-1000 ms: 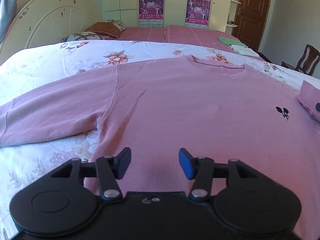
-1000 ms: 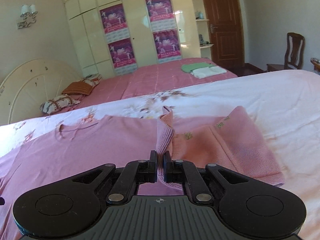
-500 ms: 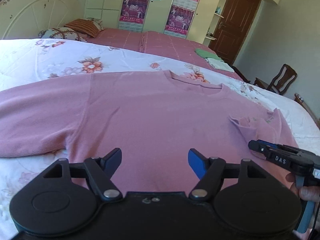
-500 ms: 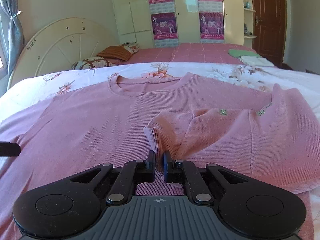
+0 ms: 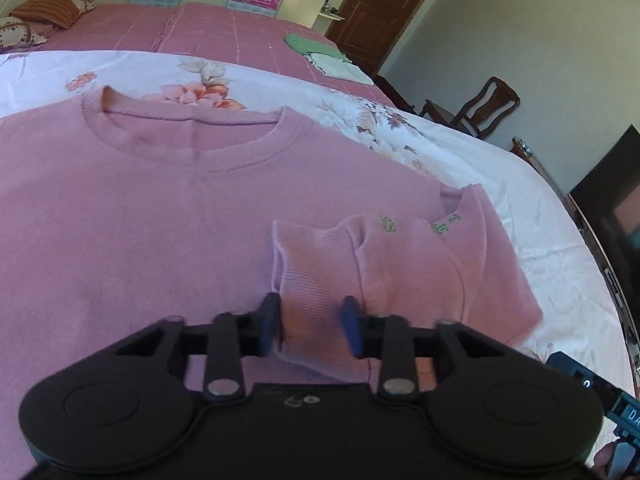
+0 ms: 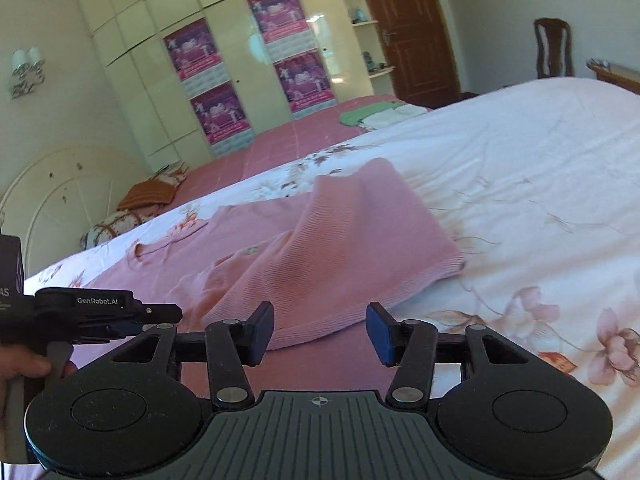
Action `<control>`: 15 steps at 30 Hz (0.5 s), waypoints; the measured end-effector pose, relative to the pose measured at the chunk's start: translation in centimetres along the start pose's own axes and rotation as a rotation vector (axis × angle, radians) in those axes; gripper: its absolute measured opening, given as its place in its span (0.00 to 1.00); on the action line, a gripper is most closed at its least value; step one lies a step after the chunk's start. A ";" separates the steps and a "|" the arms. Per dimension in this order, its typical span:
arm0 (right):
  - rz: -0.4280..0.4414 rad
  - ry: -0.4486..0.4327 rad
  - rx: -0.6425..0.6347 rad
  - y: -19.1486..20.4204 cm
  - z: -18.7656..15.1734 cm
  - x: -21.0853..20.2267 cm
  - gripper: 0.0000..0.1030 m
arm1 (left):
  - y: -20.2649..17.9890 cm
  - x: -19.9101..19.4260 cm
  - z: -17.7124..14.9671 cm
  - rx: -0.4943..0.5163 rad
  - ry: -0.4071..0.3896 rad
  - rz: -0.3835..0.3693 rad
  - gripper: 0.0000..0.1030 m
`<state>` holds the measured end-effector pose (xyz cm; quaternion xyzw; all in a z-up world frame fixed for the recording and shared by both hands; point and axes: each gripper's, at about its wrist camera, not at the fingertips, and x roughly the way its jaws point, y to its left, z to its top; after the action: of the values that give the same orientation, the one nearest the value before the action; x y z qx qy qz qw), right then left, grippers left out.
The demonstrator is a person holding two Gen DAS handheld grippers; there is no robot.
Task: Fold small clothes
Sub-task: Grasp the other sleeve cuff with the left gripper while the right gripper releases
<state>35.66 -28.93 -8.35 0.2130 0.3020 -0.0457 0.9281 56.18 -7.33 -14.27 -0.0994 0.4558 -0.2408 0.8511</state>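
A pink sweater (image 5: 140,208) lies flat on the floral bedspread (image 5: 520,240), collar away from me. Its right sleeve (image 5: 384,264) is folded in over the chest. My left gripper (image 5: 310,326) is open, its pads on either side of the sleeve's cuff (image 5: 308,300), with cloth between them. My right gripper (image 6: 318,330) is open and empty, low over the sweater's right side, in front of the folded sleeve (image 6: 328,256). The left gripper's body (image 6: 92,312) shows at the left of the right wrist view.
A second bed with a pink cover (image 5: 200,28) lies behind, with folded green and white cloths (image 5: 324,56) on it. A wooden chair (image 5: 480,104) and a door (image 5: 380,8) are at the far right. Bare bedspread (image 6: 540,200) lies to the right of the sweater.
My right gripper has let go of the sleeve cuff, opened and drawn back to the right. My left gripper has moved right and forward, its pads now around the cuff.
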 end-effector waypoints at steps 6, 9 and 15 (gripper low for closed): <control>-0.021 -0.014 0.152 -3.4 0.7 -0.7 0.50 | 0.1 -4.5 0.0 0.040 -0.207 0.030 0.06; -0.005 -0.015 0.202 -4.3 1.0 -0.6 0.50 | 1.7 -7.8 -0.3 0.038 -0.294 0.068 0.06; 0.075 -0.002 0.323 -5.1 1.0 0.1 0.50 | 5.7 -9.2 -1.8 -0.011 -0.271 0.146 0.06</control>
<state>35.20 -33.97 -9.53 0.3704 0.2817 -0.0589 0.8832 52.22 2.32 -10.81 -0.1023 0.3441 -0.1601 0.9195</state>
